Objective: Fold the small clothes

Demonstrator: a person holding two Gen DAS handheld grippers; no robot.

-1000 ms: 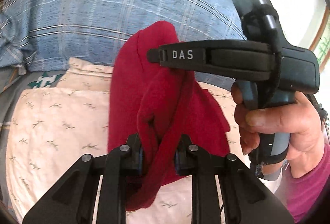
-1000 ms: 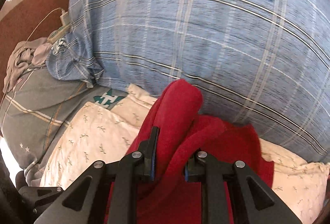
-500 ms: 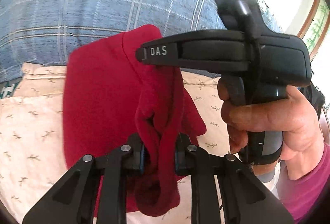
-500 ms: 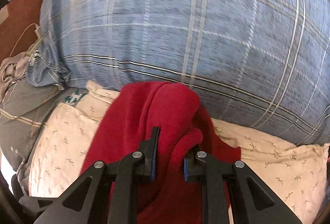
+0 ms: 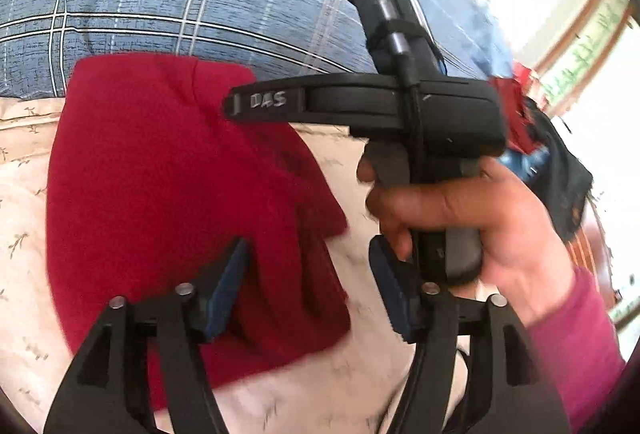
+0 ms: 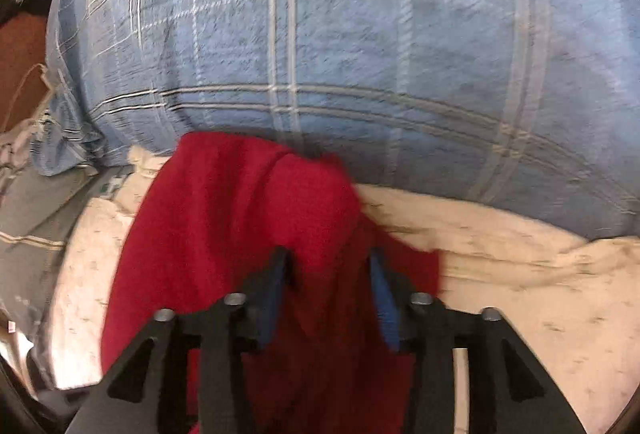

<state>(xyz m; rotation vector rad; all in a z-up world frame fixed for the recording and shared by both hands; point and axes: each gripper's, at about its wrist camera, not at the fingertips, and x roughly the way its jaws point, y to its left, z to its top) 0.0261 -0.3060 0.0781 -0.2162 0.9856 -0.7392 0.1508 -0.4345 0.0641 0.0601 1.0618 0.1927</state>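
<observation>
While both grippers' jaws have just opened, gripping nothing, one red garment (image 5: pixel 168 194) lies released.

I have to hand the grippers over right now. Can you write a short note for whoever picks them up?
Left gripper: jaws have just been opening, pads clear of the red garment.
Right gripper: jaws have just been opening too, the cloth loose between them.
The garment lies folded on the cream patterned sheet, against the blue plaid bedding.
Done: this fold laid down and released.
Left: possibly another fold or some smoothing.
</observation>
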